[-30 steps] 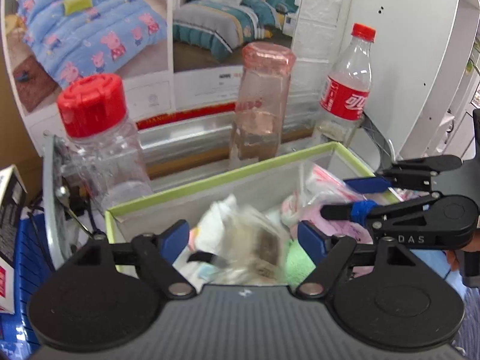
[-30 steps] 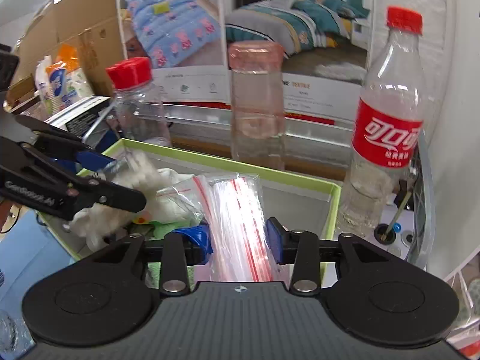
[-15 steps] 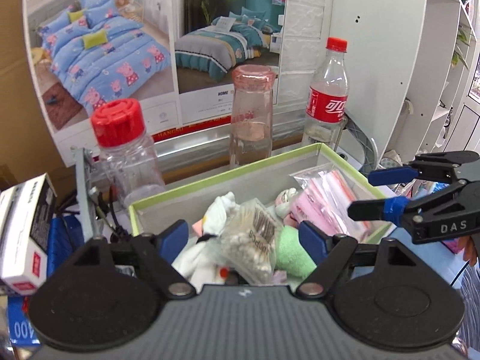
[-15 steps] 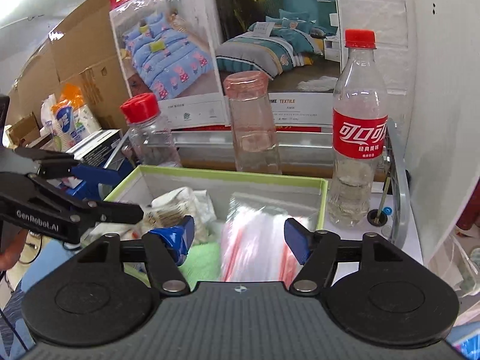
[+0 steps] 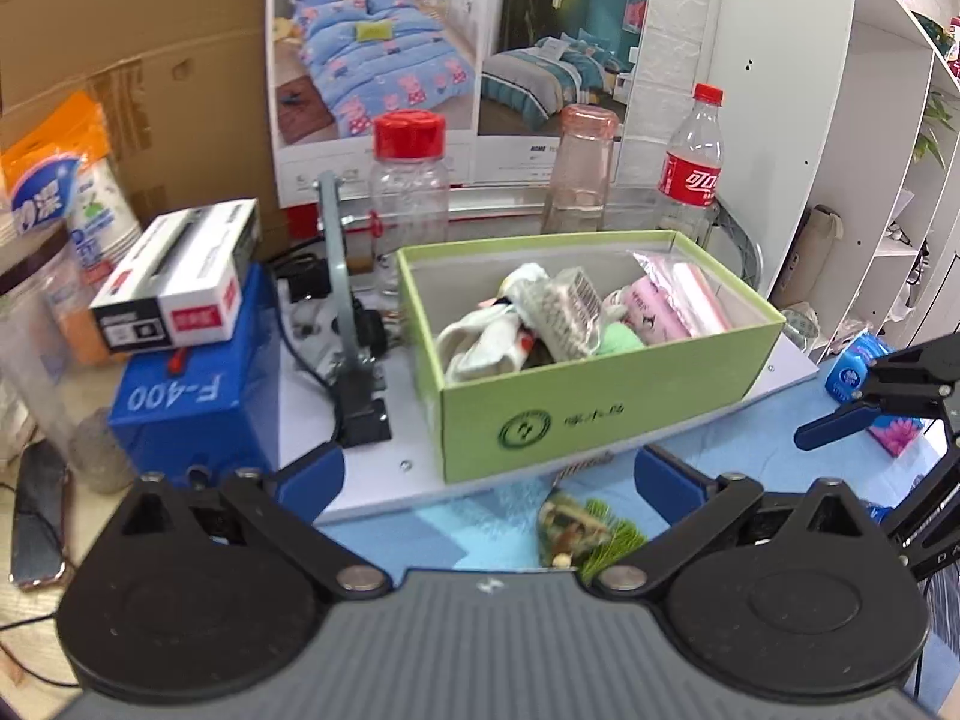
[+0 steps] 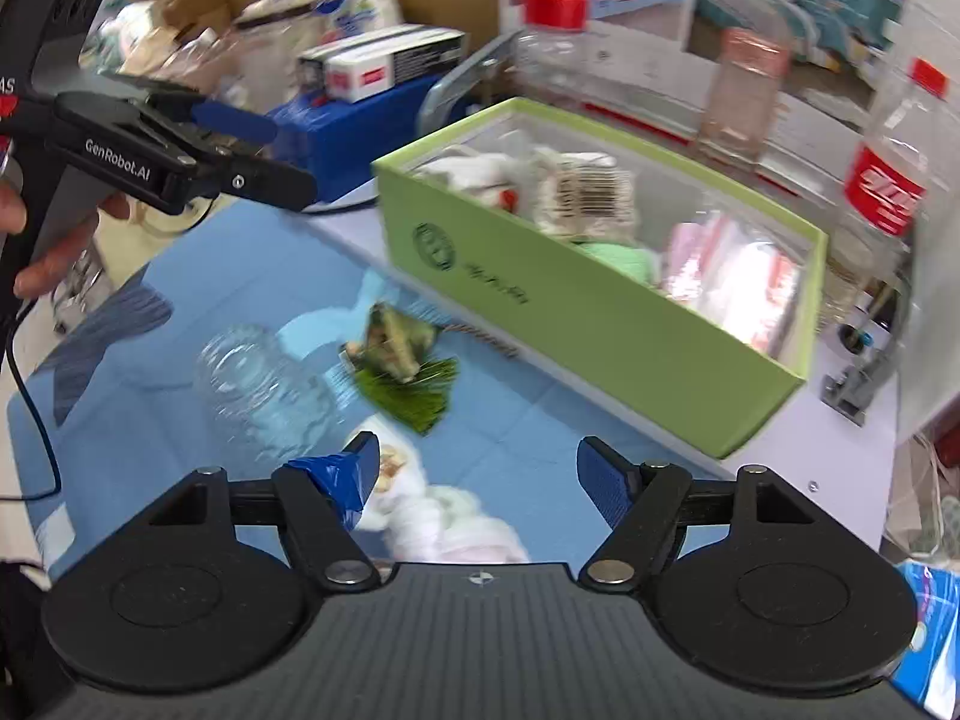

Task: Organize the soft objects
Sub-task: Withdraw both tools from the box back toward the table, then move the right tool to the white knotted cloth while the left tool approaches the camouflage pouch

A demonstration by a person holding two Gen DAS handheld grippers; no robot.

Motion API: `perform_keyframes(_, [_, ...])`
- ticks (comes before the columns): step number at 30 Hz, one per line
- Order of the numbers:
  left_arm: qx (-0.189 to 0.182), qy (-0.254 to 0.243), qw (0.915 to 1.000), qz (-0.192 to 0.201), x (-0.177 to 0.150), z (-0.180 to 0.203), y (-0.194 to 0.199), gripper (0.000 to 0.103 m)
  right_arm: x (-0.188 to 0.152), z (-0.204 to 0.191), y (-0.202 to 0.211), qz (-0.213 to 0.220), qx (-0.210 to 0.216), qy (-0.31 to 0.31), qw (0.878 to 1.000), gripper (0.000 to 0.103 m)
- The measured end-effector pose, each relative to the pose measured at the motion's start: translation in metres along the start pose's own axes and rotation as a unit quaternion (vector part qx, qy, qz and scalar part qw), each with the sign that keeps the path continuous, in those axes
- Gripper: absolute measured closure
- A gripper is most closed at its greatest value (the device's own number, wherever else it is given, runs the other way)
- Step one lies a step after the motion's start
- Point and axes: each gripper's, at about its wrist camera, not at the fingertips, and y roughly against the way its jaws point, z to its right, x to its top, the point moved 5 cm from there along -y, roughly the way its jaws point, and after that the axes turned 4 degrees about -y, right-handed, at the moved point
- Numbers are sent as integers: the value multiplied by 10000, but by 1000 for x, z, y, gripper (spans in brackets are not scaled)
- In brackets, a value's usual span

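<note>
Left wrist: green box (image 5: 606, 414) on blue cloth (image 5: 750, 450), cluttered desk.

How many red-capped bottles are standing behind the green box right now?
2. A clear jar-like bottle stands behind the green box's left end; a cola bottle stands behind its right end. The pink-topped bottle stands between them.
</note>
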Motion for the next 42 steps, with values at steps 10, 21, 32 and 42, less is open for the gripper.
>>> perform_keyframes(10, [56,118,9996,-235,-21,-21,-2,1,0,-42,-54,-1307,108,1137,9848,42])
perform_keyframes(21, [12,297,9984,-473,-24,-37,-31,1,-2,83,-12,-574,-1861,-363,9802,40])
perform_keyframes(32, [-796,-16,9879,-1333,-7,16,-84,1,-97,96,21,1400,-1015,-2786,9447,39])
perform_keyframes(42, [-778,-670,9612,-2559,-9,45,-166,1,-128,103,12,1781,-608,-3513,9172,38])
